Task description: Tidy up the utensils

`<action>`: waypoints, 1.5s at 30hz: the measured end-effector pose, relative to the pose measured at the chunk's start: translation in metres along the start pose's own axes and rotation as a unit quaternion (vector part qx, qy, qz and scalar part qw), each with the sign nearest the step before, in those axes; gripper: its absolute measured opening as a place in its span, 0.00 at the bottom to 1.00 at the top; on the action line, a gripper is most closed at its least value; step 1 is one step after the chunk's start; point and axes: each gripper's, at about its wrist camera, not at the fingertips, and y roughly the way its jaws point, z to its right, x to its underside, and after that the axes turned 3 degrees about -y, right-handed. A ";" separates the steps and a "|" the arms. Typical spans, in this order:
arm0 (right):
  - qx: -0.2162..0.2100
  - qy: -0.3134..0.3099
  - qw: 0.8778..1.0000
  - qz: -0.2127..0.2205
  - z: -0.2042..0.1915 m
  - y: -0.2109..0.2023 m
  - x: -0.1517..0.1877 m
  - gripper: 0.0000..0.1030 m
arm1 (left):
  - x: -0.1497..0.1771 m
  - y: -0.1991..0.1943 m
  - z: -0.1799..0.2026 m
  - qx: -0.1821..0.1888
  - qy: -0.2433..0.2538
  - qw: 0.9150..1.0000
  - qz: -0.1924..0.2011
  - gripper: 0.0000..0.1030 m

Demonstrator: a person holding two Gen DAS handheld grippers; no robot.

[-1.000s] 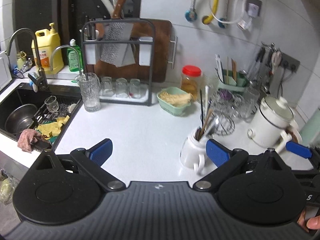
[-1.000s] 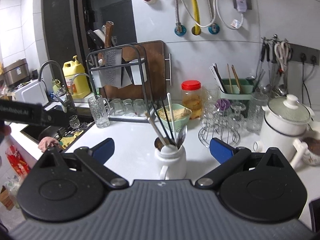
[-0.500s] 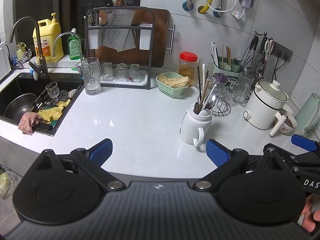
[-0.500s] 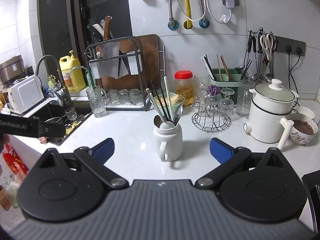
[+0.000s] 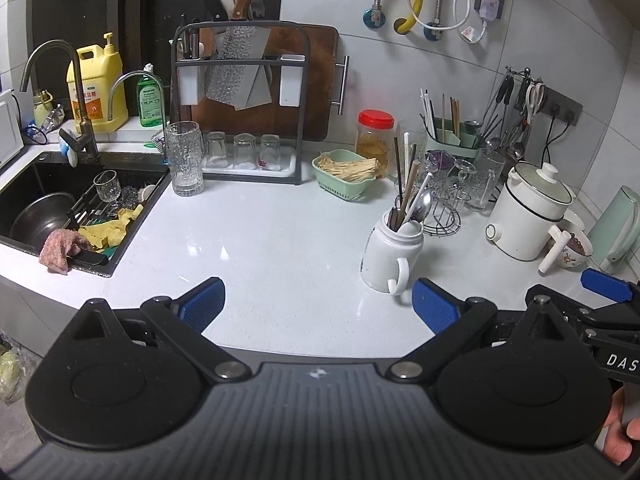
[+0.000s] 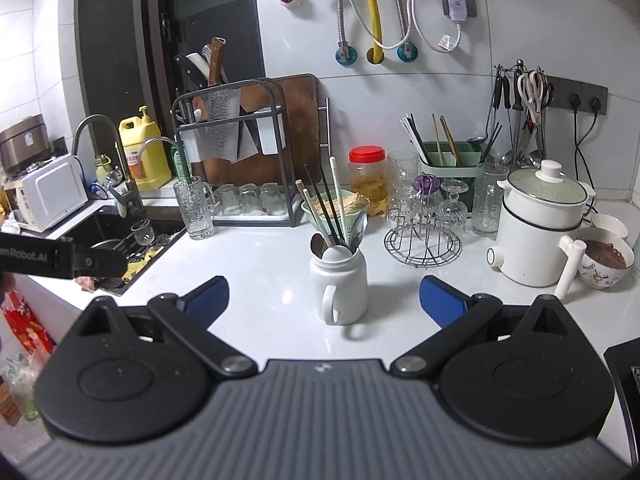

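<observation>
Standing upright on white counter [image 6: 260,264]: white ceramic mug [image 6: 340,280], handle facing camera. Holding mixed utensils [image 6: 334,216]: dark chopsticks, pale chopsticks, white sticks, metal spoons, white spoon at rim, all leaning and fanning out above rim. Sitting just in front of green basket [image 6: 352,208], near wire glass rack [image 6: 424,240].

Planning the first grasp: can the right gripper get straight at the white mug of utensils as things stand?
Probably yes. The right gripper is open and empty, and the white mug stands directly ahead between its fingers' lines, on bare countertop. The wire glass rack sits off to the side, apart.
</observation>
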 end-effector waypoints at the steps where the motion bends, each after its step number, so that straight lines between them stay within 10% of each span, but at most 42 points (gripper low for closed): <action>1: 0.000 0.004 1.000 -0.001 0.001 0.001 0.000 1.00 | 0.000 0.000 0.000 0.000 -0.001 1.000 0.000 0.98; 45: 0.019 0.009 1.000 0.007 -0.001 0.008 -0.003 1.00 | -0.003 0.008 -0.003 0.007 -0.008 1.000 -0.003 0.98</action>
